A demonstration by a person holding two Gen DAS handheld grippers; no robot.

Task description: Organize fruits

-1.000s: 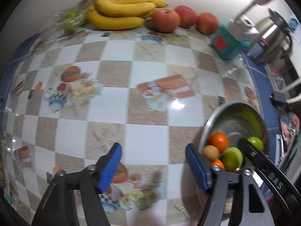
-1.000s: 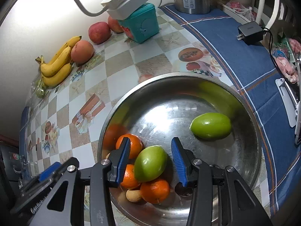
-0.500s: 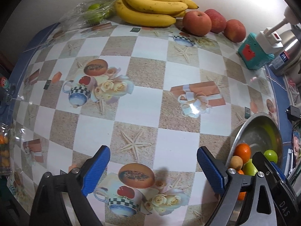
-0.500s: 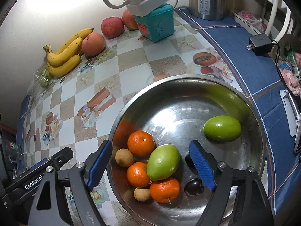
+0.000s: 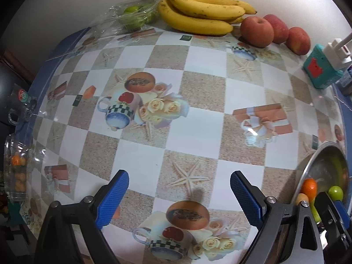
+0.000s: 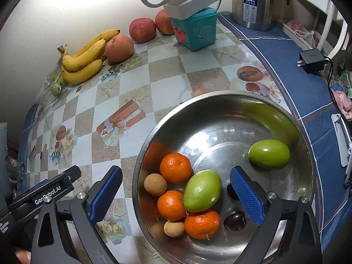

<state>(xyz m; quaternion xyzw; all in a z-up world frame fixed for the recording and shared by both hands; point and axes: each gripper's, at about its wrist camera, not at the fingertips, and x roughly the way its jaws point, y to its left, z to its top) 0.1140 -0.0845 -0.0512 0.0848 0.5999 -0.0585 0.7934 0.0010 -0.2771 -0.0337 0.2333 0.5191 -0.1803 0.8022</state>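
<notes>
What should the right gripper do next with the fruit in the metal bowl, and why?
Probably lower the right gripper, its jaws opening, onto the near green fruit: it lies loose between the fingers atop the oranges in the bowl.

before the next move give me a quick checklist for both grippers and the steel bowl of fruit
1. Right gripper empty: ok, jaws opening, pads clear of the green oval fruit beneath them.
2. Left gripper empty: ok, open over bare checkered tablecloth.
3. Round stainless steel bowl sitting flat on the table: ok.
4. Fruit settled in the bowl: ok, three small oranges, second green fruit lying apart.
5. Yellow banana bunch and red apples still outside the bowl: not ok.
6. Grippers clear of each other: cannot tell.
</notes>
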